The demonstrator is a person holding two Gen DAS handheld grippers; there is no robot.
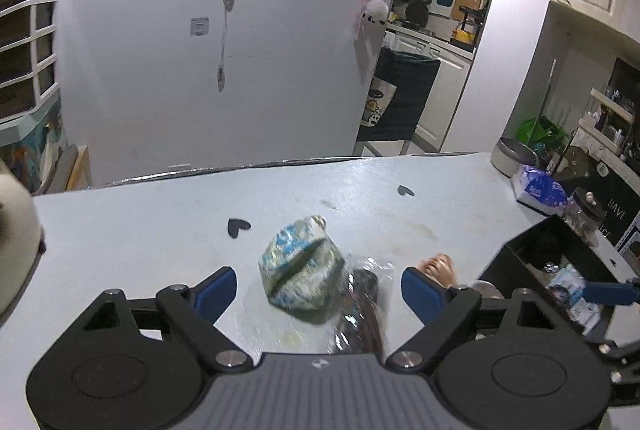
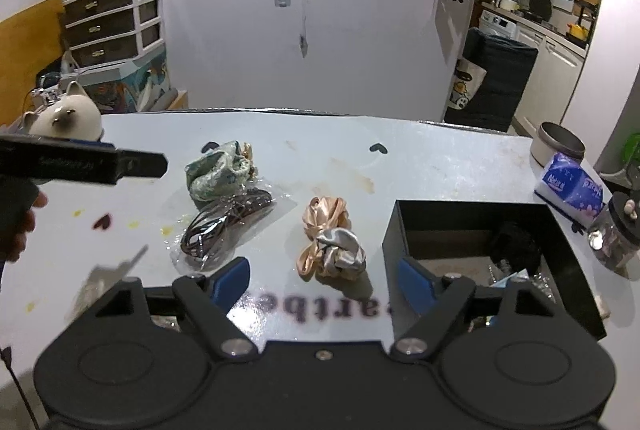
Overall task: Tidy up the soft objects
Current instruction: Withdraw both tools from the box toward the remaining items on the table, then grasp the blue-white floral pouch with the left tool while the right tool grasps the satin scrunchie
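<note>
table (image 2: pixel 440 158) white, stained | box (image 2: pixel 472 214) black, open-topped, at the table's right, clutter inside | left gripper (image 1: pixel 318 288) fingers wide, nothing gripped, pouch between them | right gripper (image 2: pixel 324 280) fingers wide, empty, scrunchies just ahead | pouch (image 1: pixel 302 268) teal print, on the table beside a clear bag (image 2: pixel 224 226) | scrunchies (image 2: pixel 330 242) peach and grey, left of the box

A plain pale wall (image 2: pixel 360 42) rises behind the white desk (image 2: pixel 440 166); a white drawer cabinet (image 2: pixel 116 18) stands left, a kitchen doorway (image 2: pixel 536 10) right.
</note>
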